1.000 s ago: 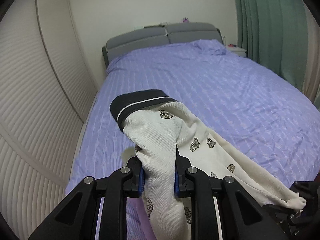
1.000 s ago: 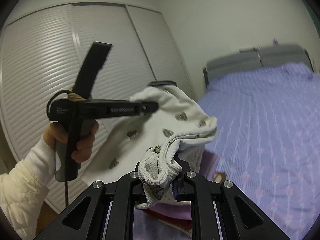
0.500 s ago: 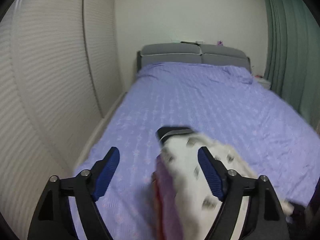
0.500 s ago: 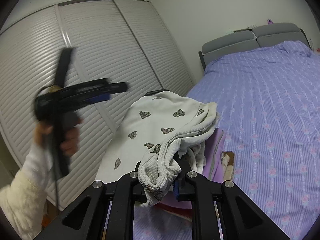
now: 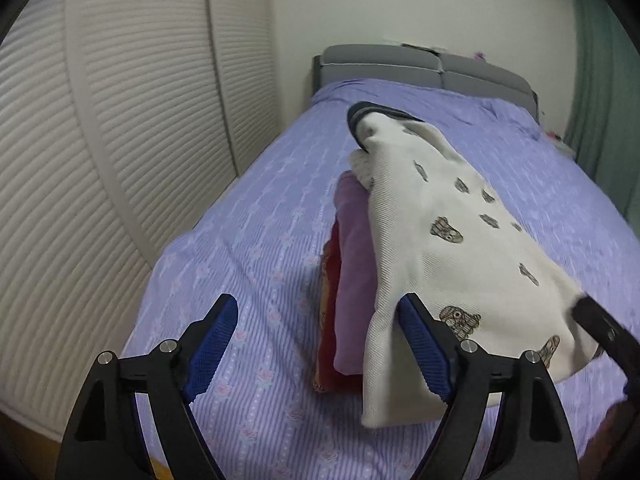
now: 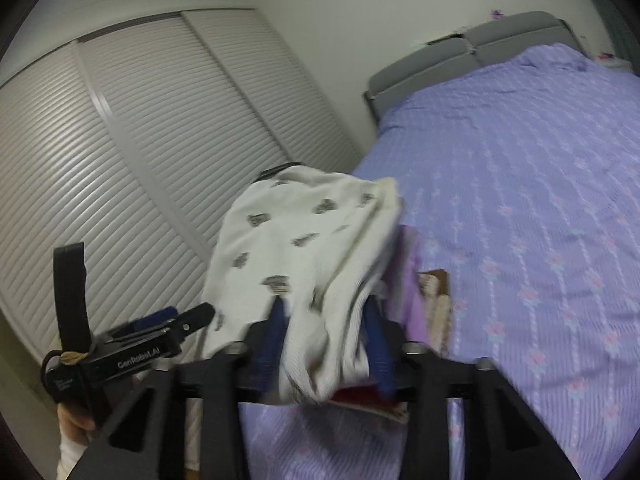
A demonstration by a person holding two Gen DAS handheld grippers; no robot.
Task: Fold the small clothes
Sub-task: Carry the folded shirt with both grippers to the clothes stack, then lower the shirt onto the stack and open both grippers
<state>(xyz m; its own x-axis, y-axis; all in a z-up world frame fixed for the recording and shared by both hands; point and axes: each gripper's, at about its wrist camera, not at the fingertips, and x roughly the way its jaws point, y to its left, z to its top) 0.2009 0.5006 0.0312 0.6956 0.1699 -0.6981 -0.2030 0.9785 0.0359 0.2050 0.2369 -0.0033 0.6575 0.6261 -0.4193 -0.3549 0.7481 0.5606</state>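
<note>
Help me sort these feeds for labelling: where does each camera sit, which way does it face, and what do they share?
Left wrist: rides the left gripper, aimed down the bed at the headboard; its empty jaws are opening.
Right wrist: rides the right gripper, facing the wardrobe doors and bed; jaws opening around the cream garment; the person's hand holding the left gripper shows.
Shared: cream garment atop the folded pile, bed, headboard, wardrobe.

left tongs [image 5: 316,344]: opening, wide, nothing between | right tongs [image 6: 326,344]: opening, cloth between the pads
</note>
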